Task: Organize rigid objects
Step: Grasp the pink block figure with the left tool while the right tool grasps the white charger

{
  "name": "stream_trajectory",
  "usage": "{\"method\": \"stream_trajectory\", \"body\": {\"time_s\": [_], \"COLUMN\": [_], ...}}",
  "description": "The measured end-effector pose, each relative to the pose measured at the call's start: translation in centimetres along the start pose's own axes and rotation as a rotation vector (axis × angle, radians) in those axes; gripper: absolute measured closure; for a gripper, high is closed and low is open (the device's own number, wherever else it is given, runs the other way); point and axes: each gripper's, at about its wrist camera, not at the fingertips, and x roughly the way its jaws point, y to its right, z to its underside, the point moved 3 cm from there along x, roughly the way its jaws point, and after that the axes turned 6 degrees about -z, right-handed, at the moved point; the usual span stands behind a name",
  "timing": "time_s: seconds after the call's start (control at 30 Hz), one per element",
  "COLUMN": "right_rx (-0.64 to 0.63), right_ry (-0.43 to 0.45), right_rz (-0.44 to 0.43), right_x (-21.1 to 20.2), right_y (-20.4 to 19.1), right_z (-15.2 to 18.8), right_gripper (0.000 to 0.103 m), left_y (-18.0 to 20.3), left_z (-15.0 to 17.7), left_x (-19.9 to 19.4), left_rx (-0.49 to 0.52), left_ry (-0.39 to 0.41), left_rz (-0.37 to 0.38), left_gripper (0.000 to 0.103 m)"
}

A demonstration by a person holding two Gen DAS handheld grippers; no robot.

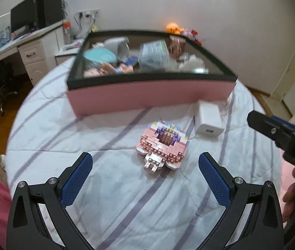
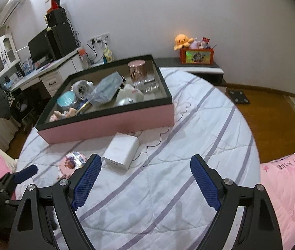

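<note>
With both grippers gaping and empty, the left gripper [image 1: 145,167] should straddle the brick model [image 1: 162,143] squarely, while the right gripper [image 2: 145,176] takes the white box [image 2: 120,151].

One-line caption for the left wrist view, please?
Open left gripper above a pink brick model on the striped bedspread, pink storage box behind.

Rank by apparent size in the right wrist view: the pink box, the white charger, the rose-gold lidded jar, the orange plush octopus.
1. pink box, by far the largest.
2. white charger.
3. rose-gold lidded jar.
4. orange plush octopus.
The charger lies nearest the camera and the octopus farthest, so their true sizes stay unsure.
</note>
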Motion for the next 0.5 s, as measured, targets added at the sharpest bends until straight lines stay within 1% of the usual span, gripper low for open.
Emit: {"method": "stream_trajectory", "body": {"time_s": [0.07, 0.2, 0.27, 0.3, 0.33, 0.37, 0.4, 0.43, 0.5], "right_rx": [0.007, 0.015, 0.016, 0.015, 0.014, 0.011, 0.007, 0.004, -0.005], "right_ry": [-0.013, -0.034, -0.046, -0.05, -0.055, -0.06, -0.066, -0.072, -0.083], "right_rz": [0.002, 0.007, 0.003, 0.0, -0.004, -0.007, -0.011, -0.014, -0.022], "right_x": [0.6, 1.7, 2.4, 2.6, 2.9, 3.2, 3.5, 3.7, 4.3], "right_y": [0.3, 0.8, 0.8, 0.8, 0.7, 0.6, 0.3, 0.1, -0.3], "right_z": [0.0, -0.1, -0.2, -0.3, -0.4, -0.4, -0.4, -0.5, -0.5], "right_gripper": [0.014, 0.014, 0.014, 0.014, 0.014, 0.014, 0.014, 0.014, 0.014], "left_y": [0.4, 0.7, 0.7, 0.7, 0.7, 0.6, 0.6, 0.4, -0.2], "left_z": [-0.1, -0.5, -0.8, -1.0, -1.1, -1.2, -1.2, -1.3, -1.4], "left_x": [1.4, 2.6, 2.7, 2.8, 2.8, 2.7, 2.6, 2.7, 2.6], "left_rx": [0.021, 0.038, 0.04, 0.042, 0.046, 0.049, 0.051, 0.052, 0.028], "left_ry": [-0.024, -0.026, -0.019, -0.02, -0.015, -0.008, -0.004, -0.003, -0.008], "left_rz": [-0.001, 0.002, 0.03, 0.03, 0.034, 0.047, 0.05, 0.045, 0.079], "left_gripper": [0.0, 0.002, 0.008, 0.012, 0.021, 0.028, 0.044, 0.048, 0.048]}}
